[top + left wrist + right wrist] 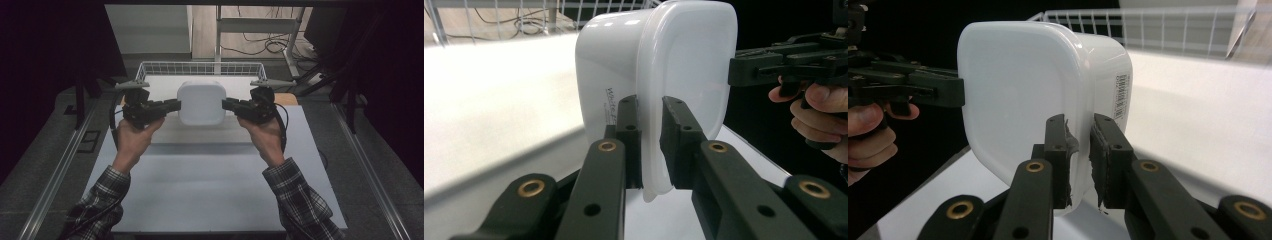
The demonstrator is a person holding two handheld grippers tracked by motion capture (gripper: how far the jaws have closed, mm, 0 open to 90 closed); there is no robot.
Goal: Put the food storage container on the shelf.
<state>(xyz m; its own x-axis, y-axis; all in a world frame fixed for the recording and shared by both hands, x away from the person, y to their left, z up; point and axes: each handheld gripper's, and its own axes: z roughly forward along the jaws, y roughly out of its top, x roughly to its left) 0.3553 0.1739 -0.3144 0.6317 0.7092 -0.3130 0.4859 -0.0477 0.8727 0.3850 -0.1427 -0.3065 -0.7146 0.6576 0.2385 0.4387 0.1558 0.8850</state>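
A white plastic container (201, 102) with rounded corners hangs above the table, held between both grippers. My left gripper (176, 105) is shut on its left rim, and in the left gripper view the jaws pinch the container's (664, 70) rim edge at the left gripper (651, 145). My right gripper (226, 104) is shut on the opposite rim; in the right gripper view the right gripper (1079, 150) clamps the container's (1018, 95) edge. The container's open side or lid faces the person.
A white wire basket (200, 69) stands at the back of the white table (210, 190). A raised white board (200, 135) lies under the container. Metal rails (55, 175) run along both sides, and cables lie on the floor behind.
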